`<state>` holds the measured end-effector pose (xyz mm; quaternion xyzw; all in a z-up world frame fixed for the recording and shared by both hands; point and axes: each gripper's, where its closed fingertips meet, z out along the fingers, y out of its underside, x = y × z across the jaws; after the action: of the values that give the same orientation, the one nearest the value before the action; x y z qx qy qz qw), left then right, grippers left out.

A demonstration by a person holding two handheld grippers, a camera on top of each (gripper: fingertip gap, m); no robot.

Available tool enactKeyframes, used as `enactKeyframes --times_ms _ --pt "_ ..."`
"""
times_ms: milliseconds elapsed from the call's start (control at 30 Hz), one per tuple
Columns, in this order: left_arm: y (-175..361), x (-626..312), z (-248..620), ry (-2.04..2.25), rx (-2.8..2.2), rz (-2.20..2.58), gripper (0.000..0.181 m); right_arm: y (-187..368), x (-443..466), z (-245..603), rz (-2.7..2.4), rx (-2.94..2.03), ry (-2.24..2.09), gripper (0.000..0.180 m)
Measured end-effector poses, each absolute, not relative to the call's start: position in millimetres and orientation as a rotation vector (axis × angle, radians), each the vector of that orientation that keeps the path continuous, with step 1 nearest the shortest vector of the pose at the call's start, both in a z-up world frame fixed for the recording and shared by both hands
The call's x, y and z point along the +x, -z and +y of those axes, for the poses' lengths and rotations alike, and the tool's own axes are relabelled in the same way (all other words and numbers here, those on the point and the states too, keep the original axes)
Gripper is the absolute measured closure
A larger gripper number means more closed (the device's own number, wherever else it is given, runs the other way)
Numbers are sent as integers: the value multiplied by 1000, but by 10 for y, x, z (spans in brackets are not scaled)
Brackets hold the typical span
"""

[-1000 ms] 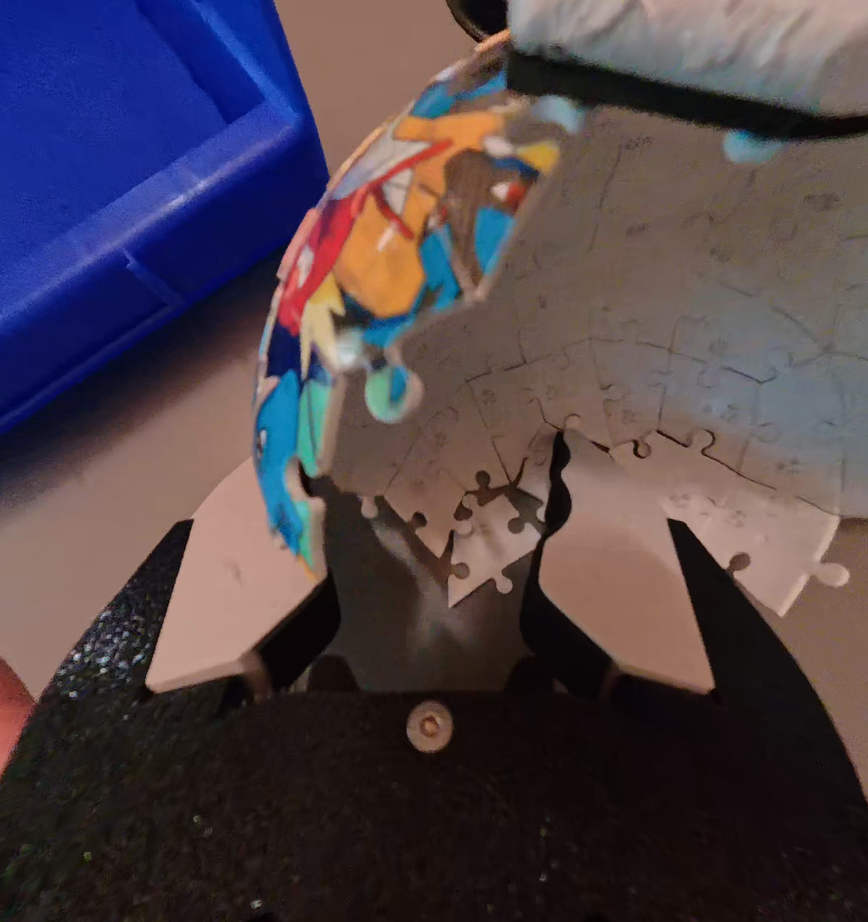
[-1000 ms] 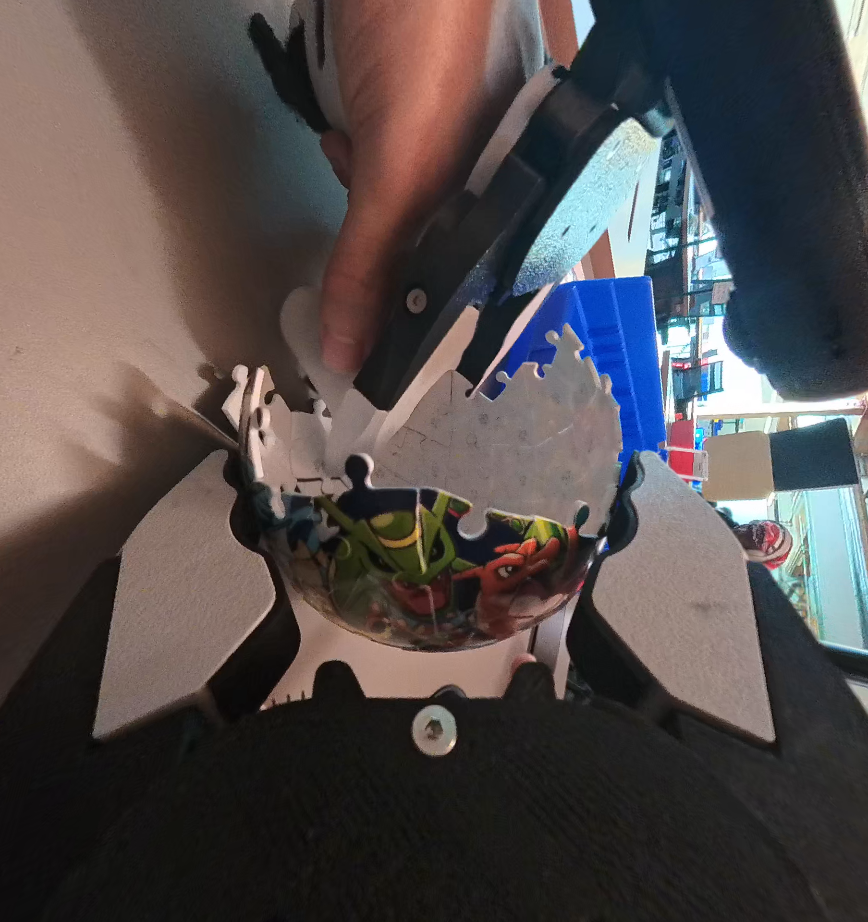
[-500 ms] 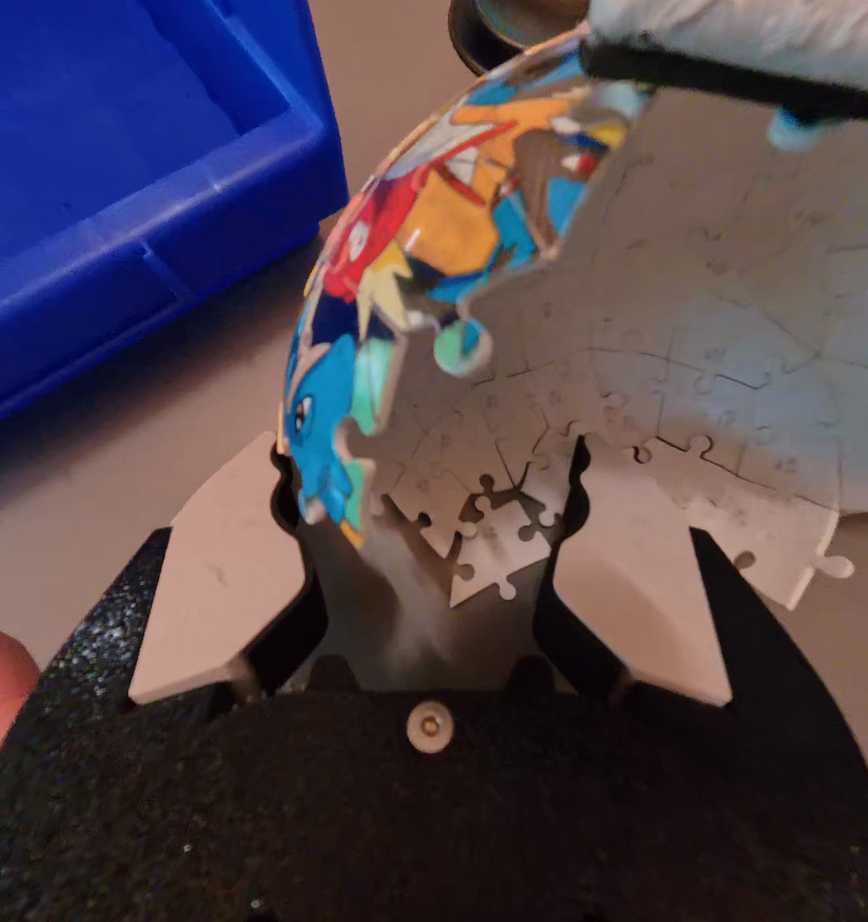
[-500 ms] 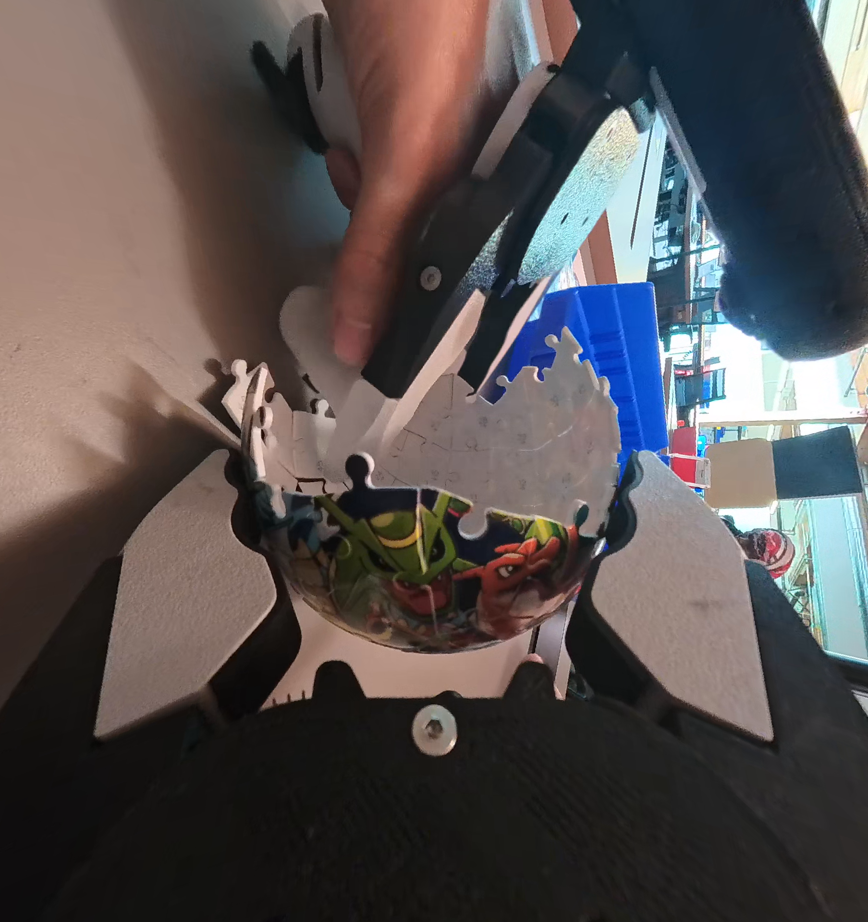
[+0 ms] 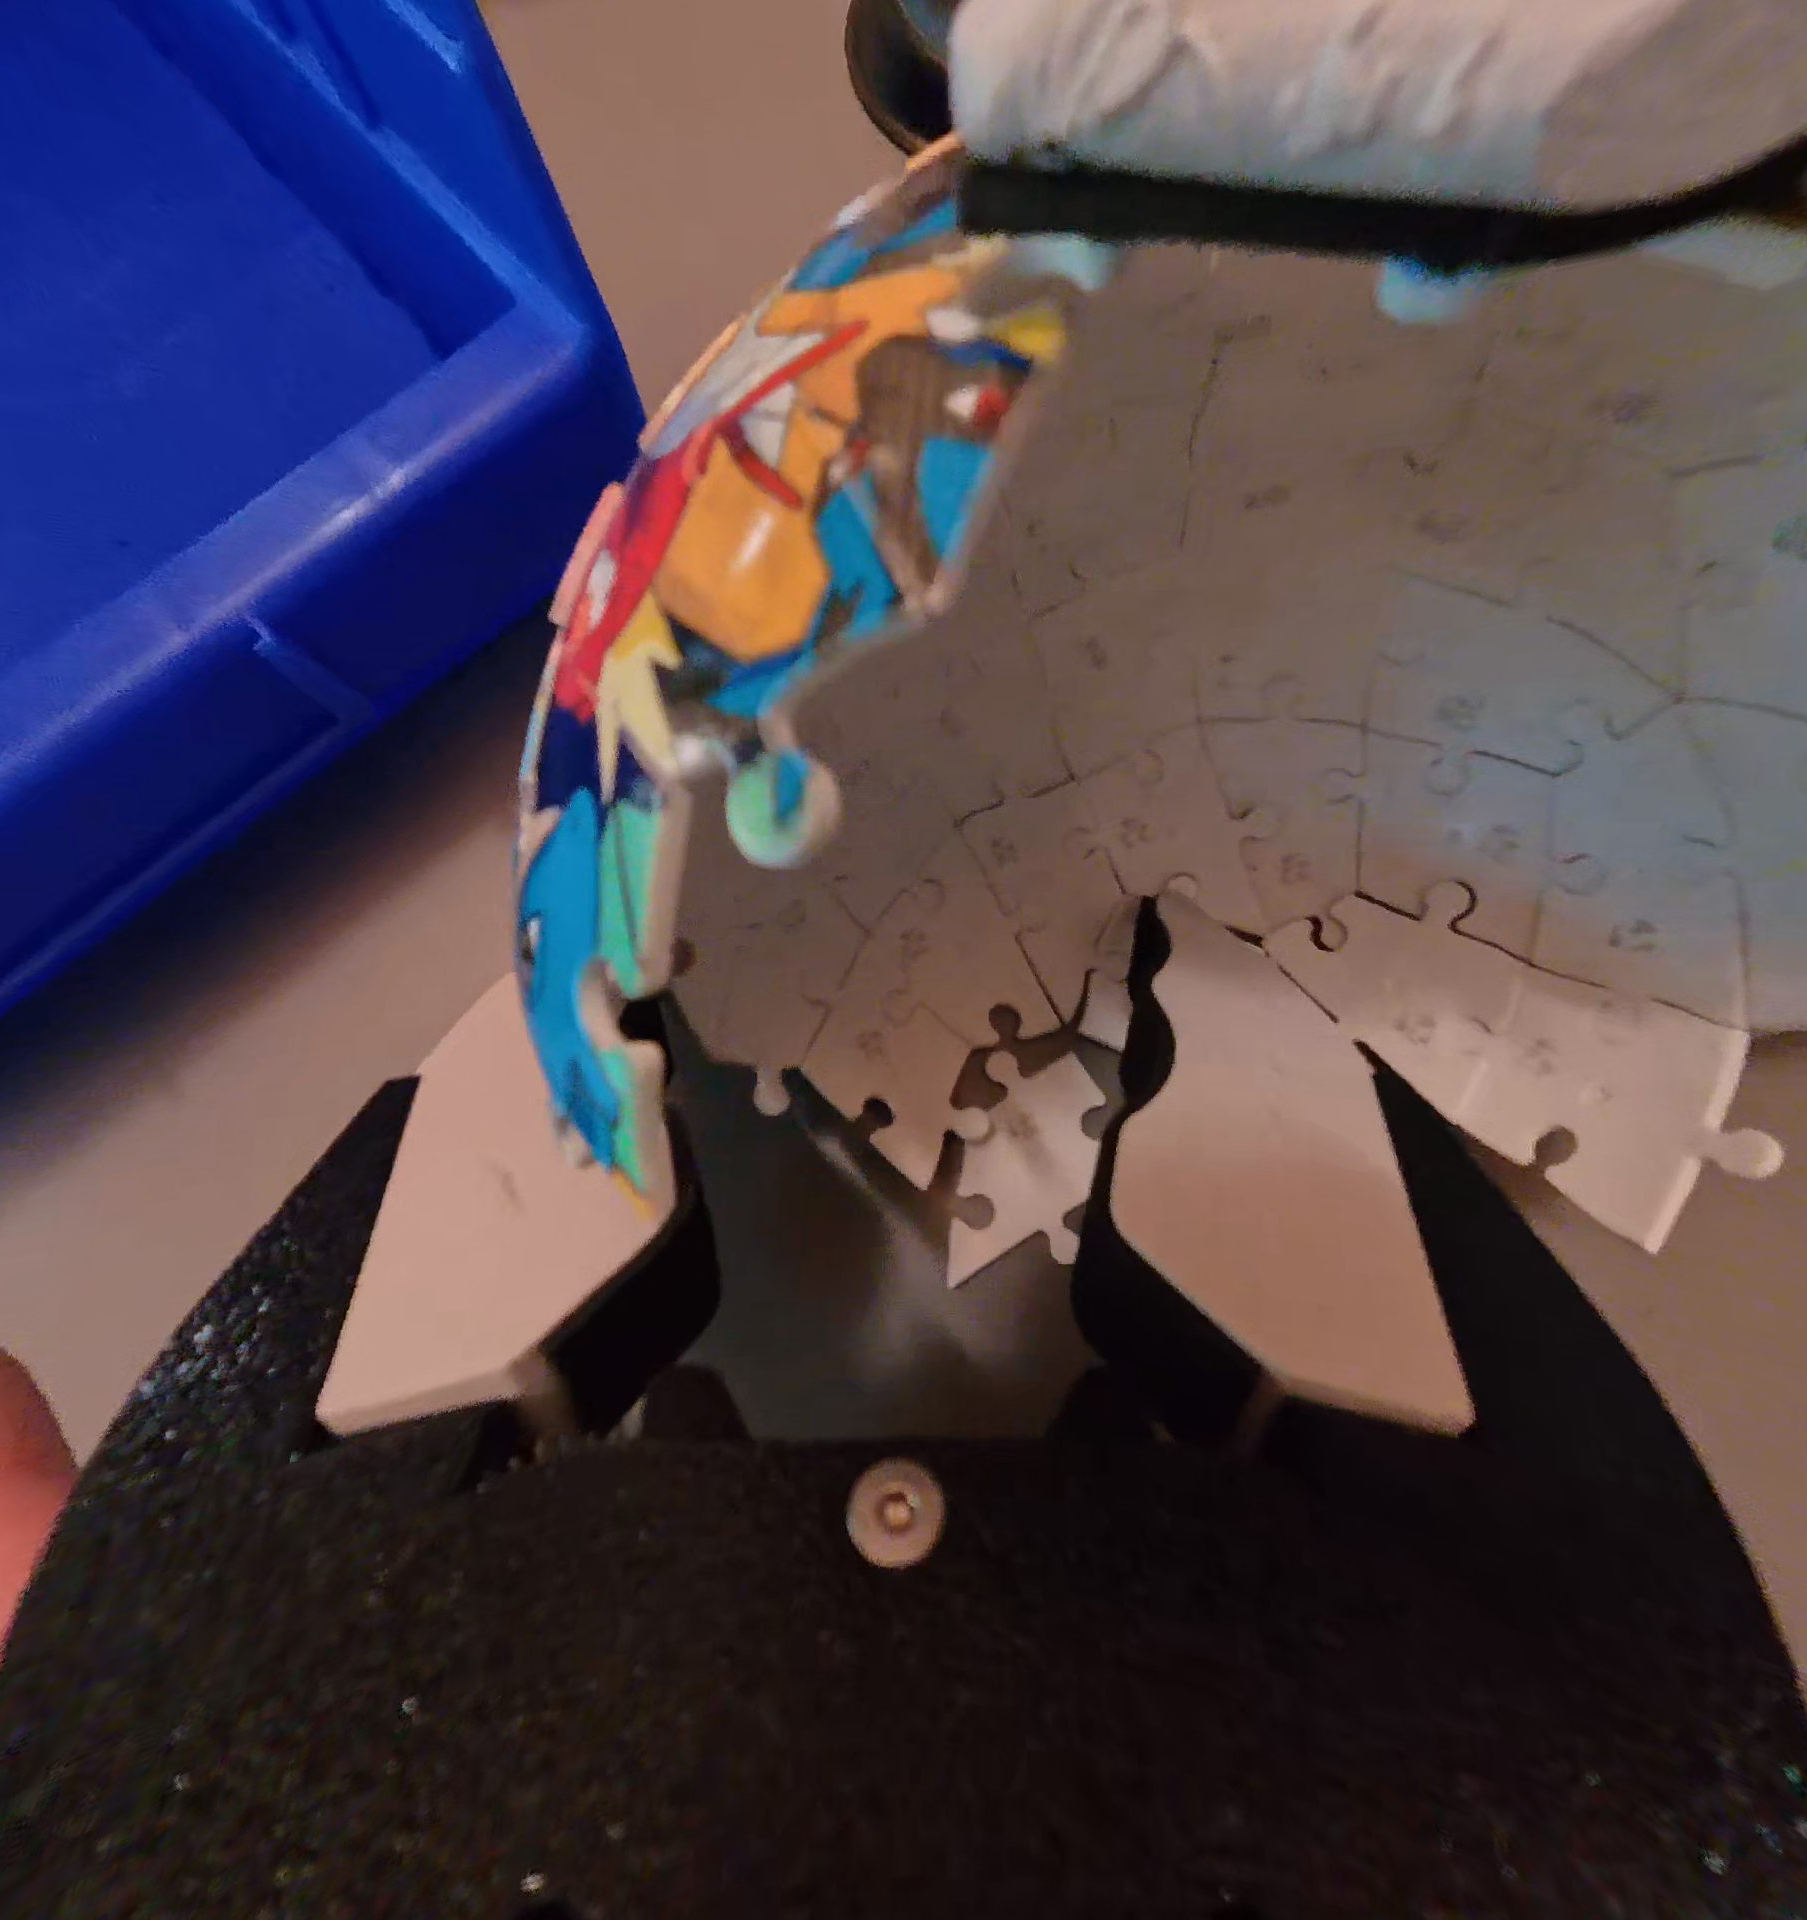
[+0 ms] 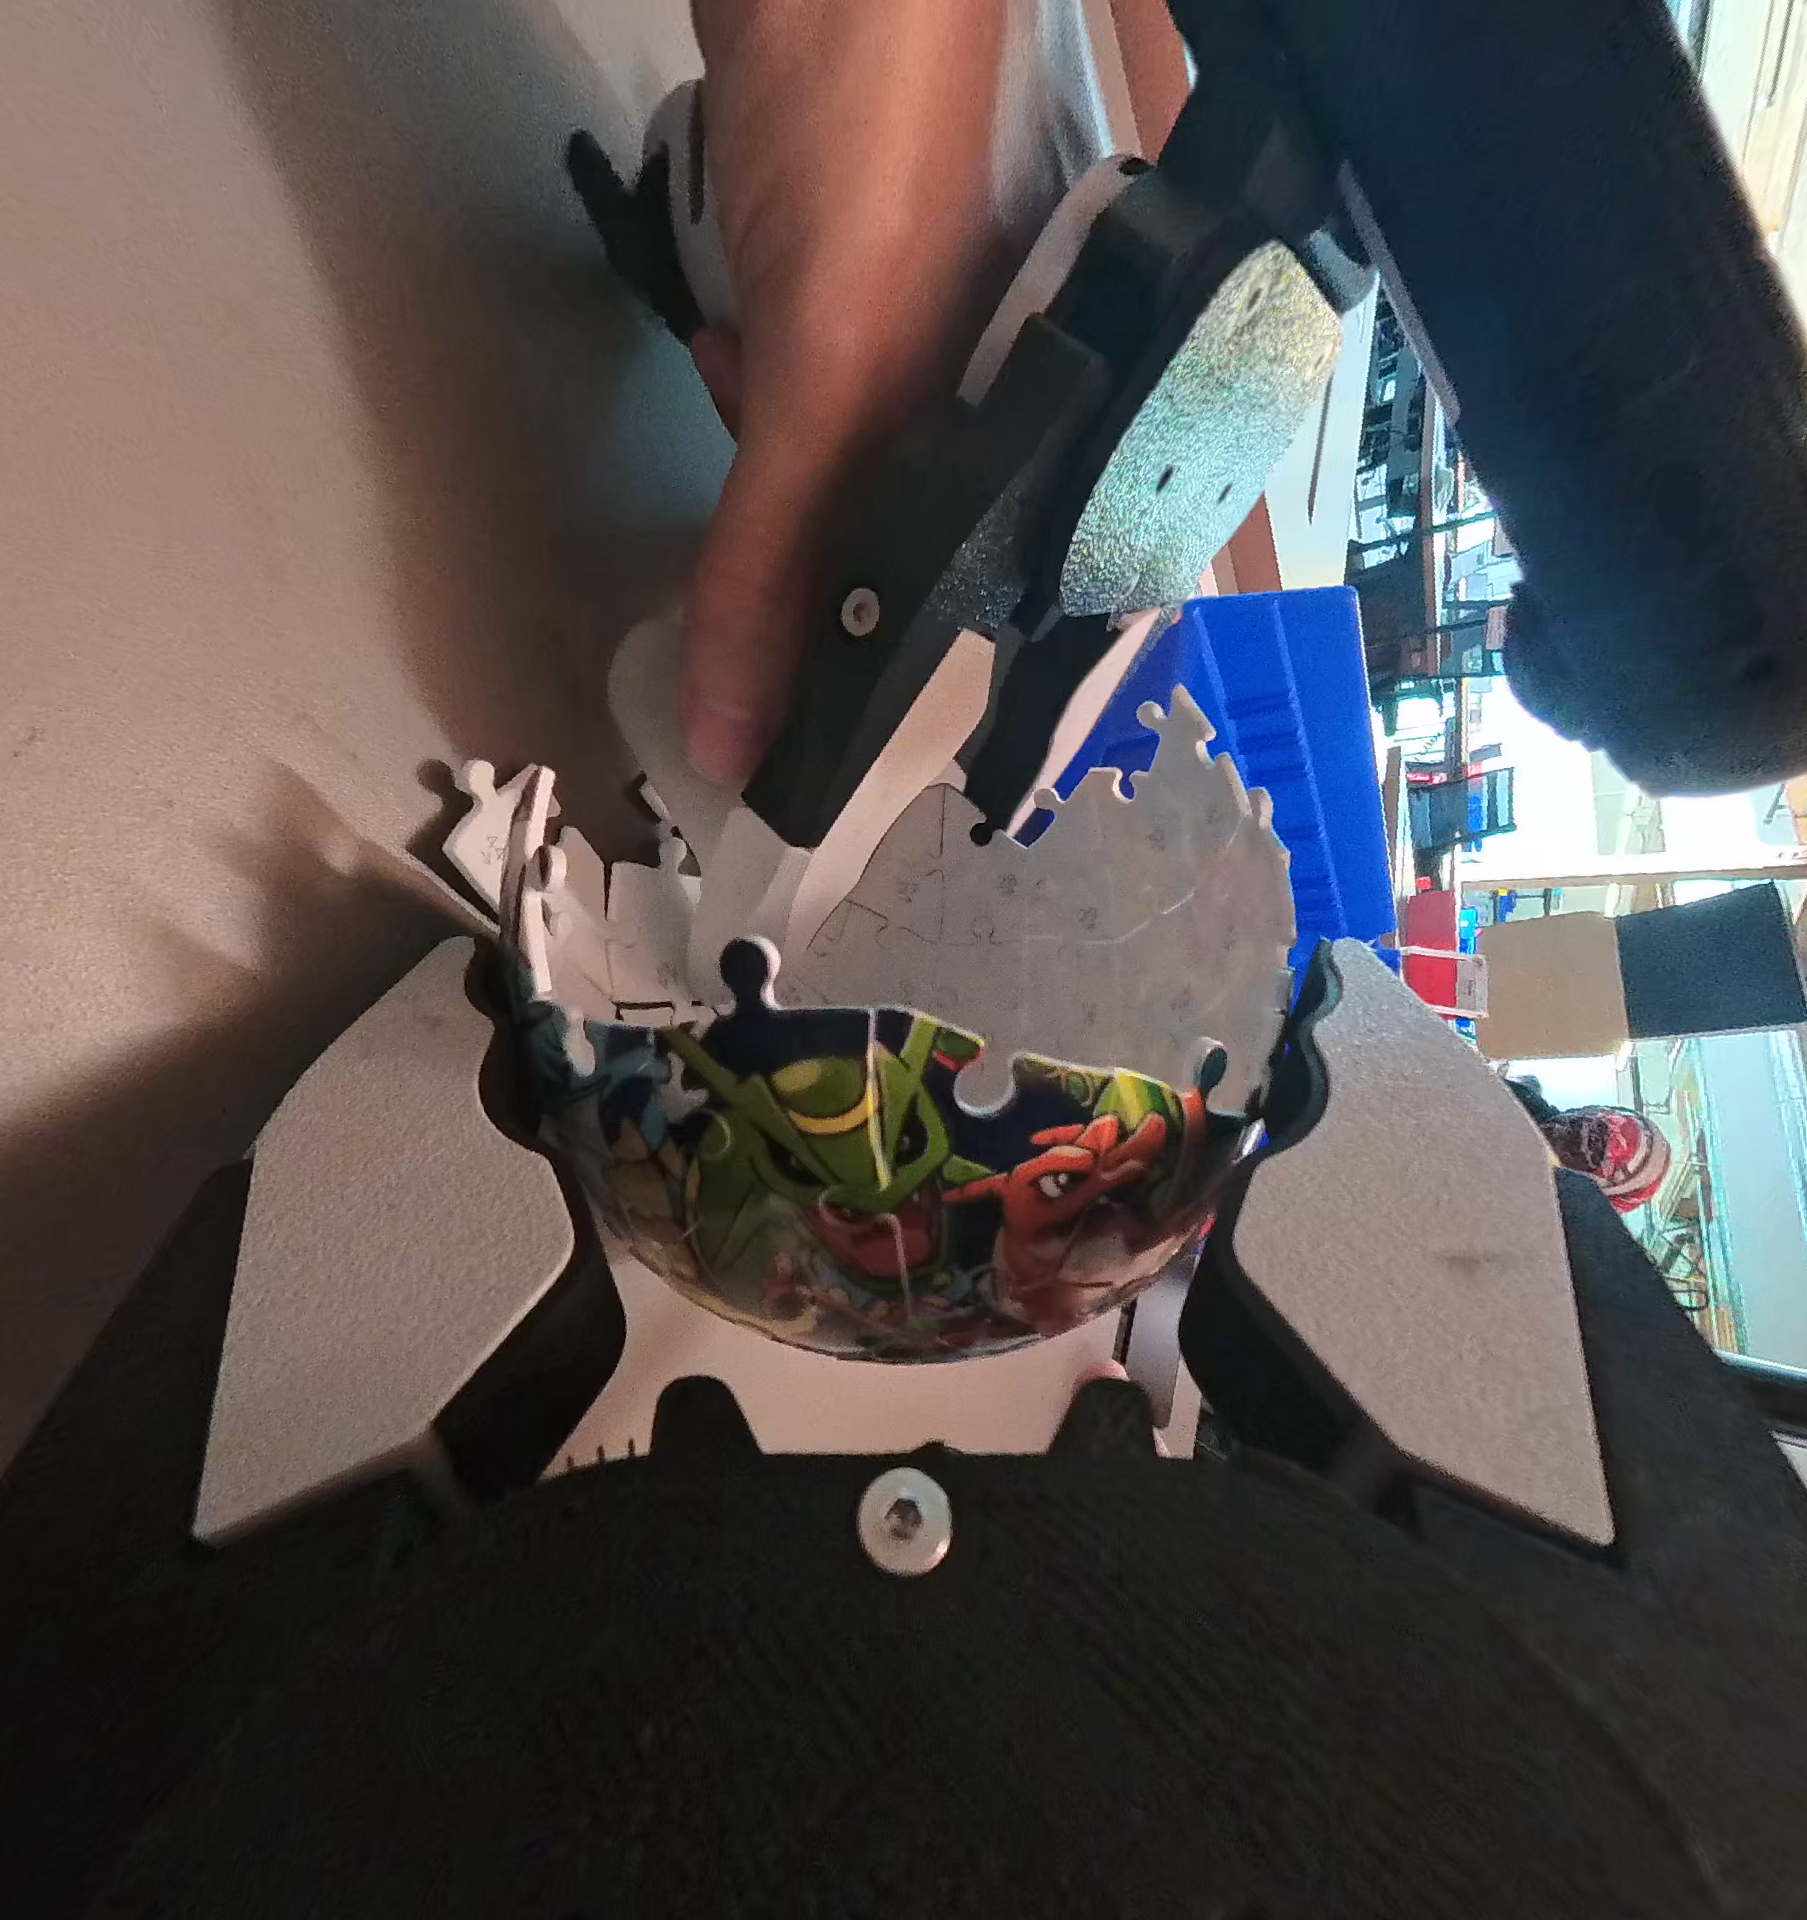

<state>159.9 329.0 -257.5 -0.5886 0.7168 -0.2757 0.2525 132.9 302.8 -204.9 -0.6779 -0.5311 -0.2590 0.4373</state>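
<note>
Shifted left since before, my left gripper (image 5: 899, 1049) clamps the colourful curved puzzle shell's (image 5: 1294, 675) jagged edge at frame centre; my right gripper (image 6: 899, 1039) clamps its sides.

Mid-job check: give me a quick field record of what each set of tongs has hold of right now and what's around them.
held object: partly built curved puzzle shell, printed outside, plain white inside
right tongs: clamped across the shell, one finger on each side
left tongs: closed on the shell's jagged rim, from the opposite side
bare hand: holds the left tongs
nearby: blue bin beside the shell
surface: beige tabletop
</note>
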Motion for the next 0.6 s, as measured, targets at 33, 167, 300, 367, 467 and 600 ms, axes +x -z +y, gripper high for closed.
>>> enactKeyframes --times_ms 33,167,300,367,467,600 --pt "2575 1602 3294 747 -1597 1954 96 2048 1326 3028 -1322 -1684 645 43" --pt "2561 1614 3293 721 -1568 1954 95 2047 1293 3034 -1325 -1675 643 43" --pt "2561 1621 3314 737 -1579 1915 92 2046 1304 3034 -1322 -1678 650 43" --pt "2572 1605 3320 753 -1635 1882 91 2048 1318 3036 -1307 -1688 649 43" --pt "2564 1597 3276 791 -1659 1873 89 2049 1332 3040 -1286 -1699 642 42" --pt "2582 1605 3296 772 -1673 1869 87 2049 1333 3043 -1281 -1701 648 42"
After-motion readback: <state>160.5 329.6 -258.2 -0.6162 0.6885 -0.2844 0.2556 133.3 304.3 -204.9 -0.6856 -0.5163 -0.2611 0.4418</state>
